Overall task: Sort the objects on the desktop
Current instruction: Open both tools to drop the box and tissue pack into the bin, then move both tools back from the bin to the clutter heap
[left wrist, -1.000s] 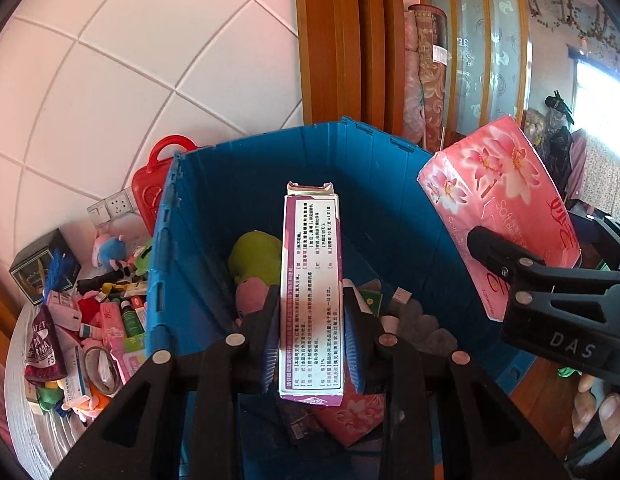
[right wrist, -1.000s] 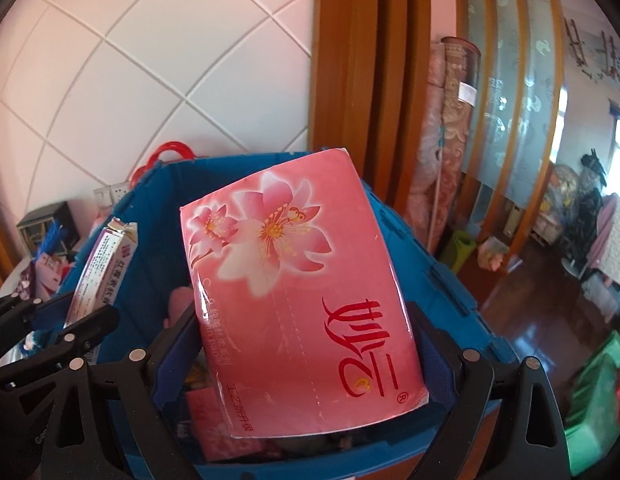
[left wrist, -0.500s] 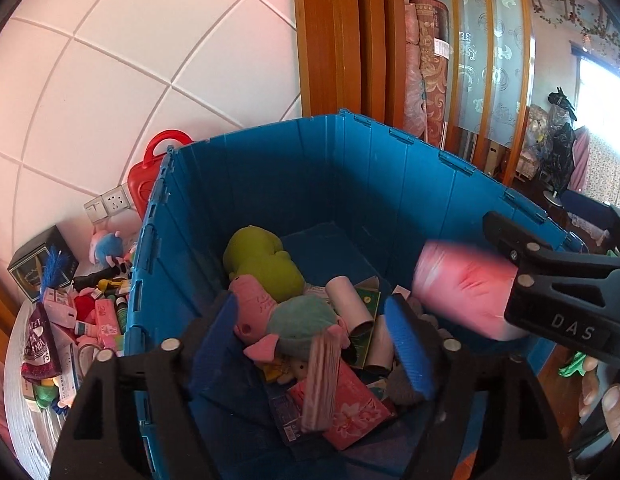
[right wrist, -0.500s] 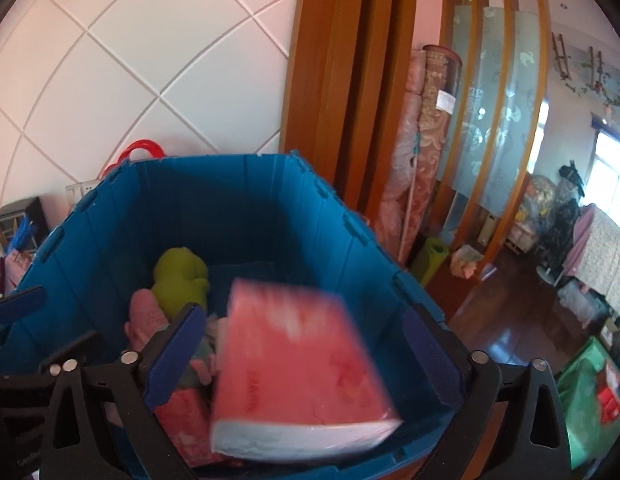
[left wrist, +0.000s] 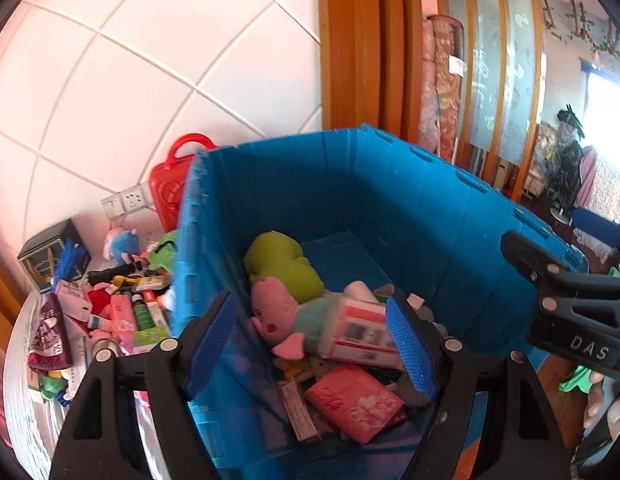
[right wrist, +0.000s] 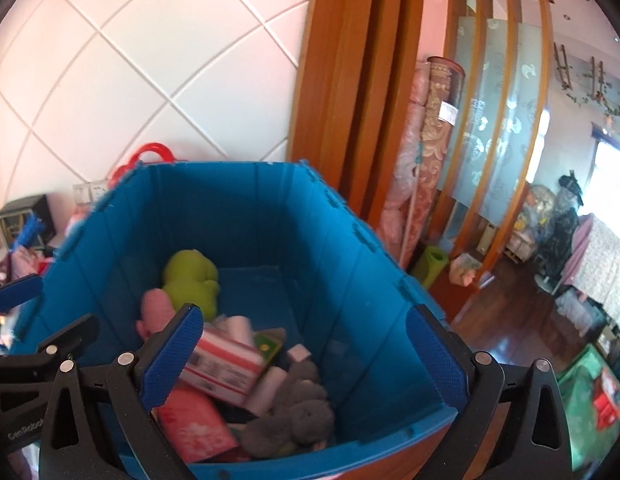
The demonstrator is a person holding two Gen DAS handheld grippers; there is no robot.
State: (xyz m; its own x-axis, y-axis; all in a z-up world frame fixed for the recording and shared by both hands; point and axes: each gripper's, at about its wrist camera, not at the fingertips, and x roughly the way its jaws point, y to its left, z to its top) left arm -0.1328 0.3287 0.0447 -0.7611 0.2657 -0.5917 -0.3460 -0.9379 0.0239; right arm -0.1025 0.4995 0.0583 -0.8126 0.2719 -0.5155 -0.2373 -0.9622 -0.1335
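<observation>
Both grippers are held over the blue crate point(left wrist: 389, 200), left gripper point(left wrist: 310, 344) and right gripper point(right wrist: 306, 356) spread wide, nothing gripped. Inside the crate, the pink tissue pack point(left wrist: 353, 402) and white-red box point(left wrist: 357, 332) are seen beside the green plush point(left wrist: 282, 264); clutter point(left wrist: 110, 312) is piled just left of the crate.

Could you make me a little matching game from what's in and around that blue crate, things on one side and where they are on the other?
Things:
1. green plush toy
2. pink tissue pack
3. red plastic case
4. grey plush toy

Places:
A. outside the blue crate, against the tiled wall
B. far end of the crate floor
C. near corner, right wrist view
D. near end, flat beside a narrow box

Pairs: 1-B, 2-D, 3-A, 4-C
</observation>
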